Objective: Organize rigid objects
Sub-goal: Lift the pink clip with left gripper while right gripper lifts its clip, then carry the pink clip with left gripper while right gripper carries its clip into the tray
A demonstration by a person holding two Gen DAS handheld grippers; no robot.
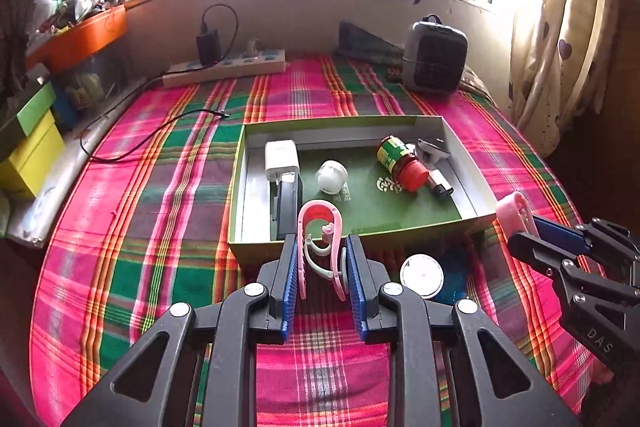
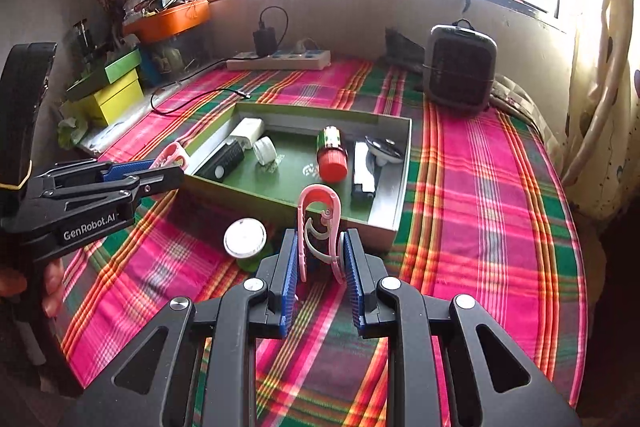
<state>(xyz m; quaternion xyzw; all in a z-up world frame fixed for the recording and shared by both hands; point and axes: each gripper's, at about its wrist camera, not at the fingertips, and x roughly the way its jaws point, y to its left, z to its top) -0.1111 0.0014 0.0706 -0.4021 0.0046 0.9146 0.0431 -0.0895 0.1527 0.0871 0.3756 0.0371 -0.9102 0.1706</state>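
Two pink clips are in hand at once, one per gripper, which we read as both being carried toward the same place. Largest first: the bed (image 2: 500, 195), under its plaid cover, carries everything, and the open green box (image 1: 474, 183) sits near its middle as the obvious collecting point. Inside it already lie a white charger (image 1: 281, 159) and a black device (image 1: 289, 205) along the left wall, a red-capped bottle (image 1: 402, 163) on its side toward the right wall, a black-and-white stick-shaped item (image 1: 439, 183) beside it, and a small white cap (image 1: 331, 177) near the centre. Outside, just beside the box's near wall, a white round lid (image 1: 421, 275) rests on the cover, not yet collected.

The left gripper (image 1: 323, 259) has its jaws closed partway onto a pink clip (image 1: 320, 215), the pads pressing its two legs so the loop stands up ahead of the near wall. The right gripper (image 2: 319, 257) holds a second pink clip (image 2: 319, 205) the same way, jaws drawn in against its legs, near the box's near-right corner. Gripping the legs leaves each loop free to clear the rim, we judge. Both clips seem poised just short of the box, so release inside looks to be the step in hand.
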